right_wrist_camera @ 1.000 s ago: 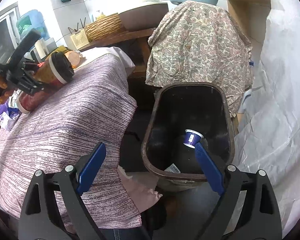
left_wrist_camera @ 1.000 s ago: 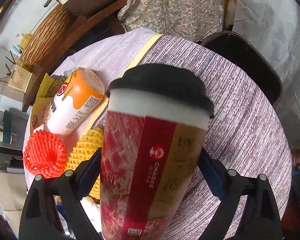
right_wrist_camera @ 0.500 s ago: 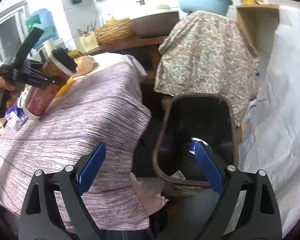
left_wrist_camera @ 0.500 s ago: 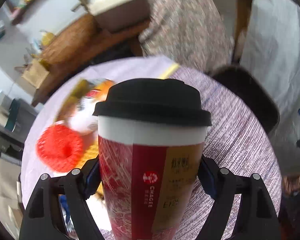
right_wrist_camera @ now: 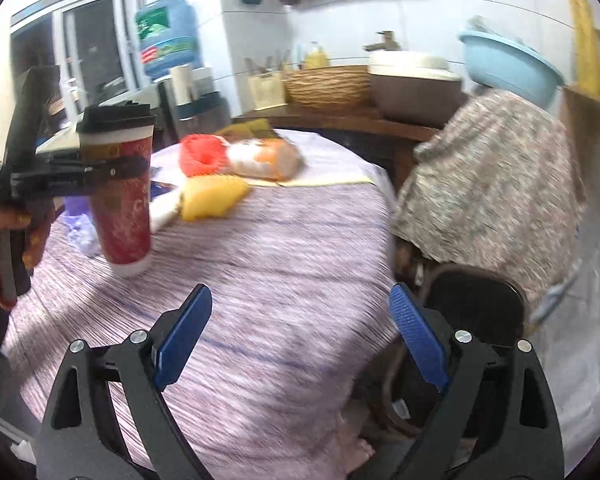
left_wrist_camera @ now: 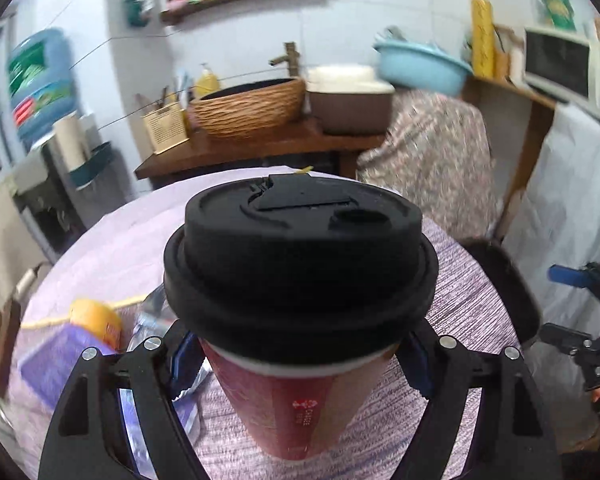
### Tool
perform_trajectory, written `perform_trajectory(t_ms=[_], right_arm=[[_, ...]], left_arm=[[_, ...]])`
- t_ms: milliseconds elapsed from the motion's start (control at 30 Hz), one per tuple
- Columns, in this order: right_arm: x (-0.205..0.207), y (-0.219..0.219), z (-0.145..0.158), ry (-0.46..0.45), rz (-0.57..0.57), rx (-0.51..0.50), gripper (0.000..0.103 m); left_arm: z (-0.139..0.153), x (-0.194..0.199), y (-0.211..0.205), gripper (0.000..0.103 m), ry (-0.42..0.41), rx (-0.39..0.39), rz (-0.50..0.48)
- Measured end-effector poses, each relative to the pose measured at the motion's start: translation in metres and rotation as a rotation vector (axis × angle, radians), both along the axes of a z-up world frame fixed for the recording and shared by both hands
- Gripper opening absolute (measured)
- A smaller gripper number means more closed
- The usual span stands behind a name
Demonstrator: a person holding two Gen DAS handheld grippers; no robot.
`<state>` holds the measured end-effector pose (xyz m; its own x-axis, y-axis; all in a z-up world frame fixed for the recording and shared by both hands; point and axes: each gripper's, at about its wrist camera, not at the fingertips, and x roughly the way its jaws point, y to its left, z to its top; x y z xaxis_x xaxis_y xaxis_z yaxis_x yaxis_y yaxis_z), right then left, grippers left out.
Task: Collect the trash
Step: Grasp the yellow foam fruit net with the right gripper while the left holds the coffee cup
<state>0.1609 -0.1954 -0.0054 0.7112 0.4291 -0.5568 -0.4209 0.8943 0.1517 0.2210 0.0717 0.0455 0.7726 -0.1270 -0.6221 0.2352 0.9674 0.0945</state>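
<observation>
My left gripper (left_wrist_camera: 300,364) is shut on a red paper coffee cup (left_wrist_camera: 296,400) with a black lid (left_wrist_camera: 300,256). The cup stands upright, its base on or just above the purple striped tablecloth (left_wrist_camera: 460,320). In the right wrist view the same cup (right_wrist_camera: 120,200) shows at the left, held by the left gripper (right_wrist_camera: 80,168). My right gripper (right_wrist_camera: 300,336) is open and empty above the table's near edge. The dark trash bin (right_wrist_camera: 480,312) stands on the floor to the right of the table.
A red foam net (right_wrist_camera: 200,154), a yellow foam net (right_wrist_camera: 212,196) and an orange-and-white bottle (right_wrist_camera: 264,160) lie on the table. Purple wrappers (left_wrist_camera: 52,372) lie left of the cup. A floral-covered object (right_wrist_camera: 492,200) stands behind the bin. A wooden counter holds a basket (right_wrist_camera: 328,86).
The left gripper has swung the cup from tilted to upright and lowered it toward the table. The right gripper has lifted from over the bin to face the table.
</observation>
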Motion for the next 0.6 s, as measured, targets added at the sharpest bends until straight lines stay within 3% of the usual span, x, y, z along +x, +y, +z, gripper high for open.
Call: perform_trajectory(t_ms=[267, 467, 600], right_arm=[[0.026, 0.061, 0.017, -0.010, 0.154, -0.043, 0.089], [0.067, 0.113, 0.008, 0.073, 0.263, -0.063, 0.089], [0.098, 0.146, -0.005, 0.123, 0.272, -0.087, 0.089]], left_arm=[[0.004, -0.036, 0.032, 0.079, -0.055, -0.093, 0.089], [0.005, -0.057, 0.051, 0.079, -0.088, -0.134, 0.132], [0.004, -0.065, 0.060, 0.079, -0.096, -0.162, 0.147]])
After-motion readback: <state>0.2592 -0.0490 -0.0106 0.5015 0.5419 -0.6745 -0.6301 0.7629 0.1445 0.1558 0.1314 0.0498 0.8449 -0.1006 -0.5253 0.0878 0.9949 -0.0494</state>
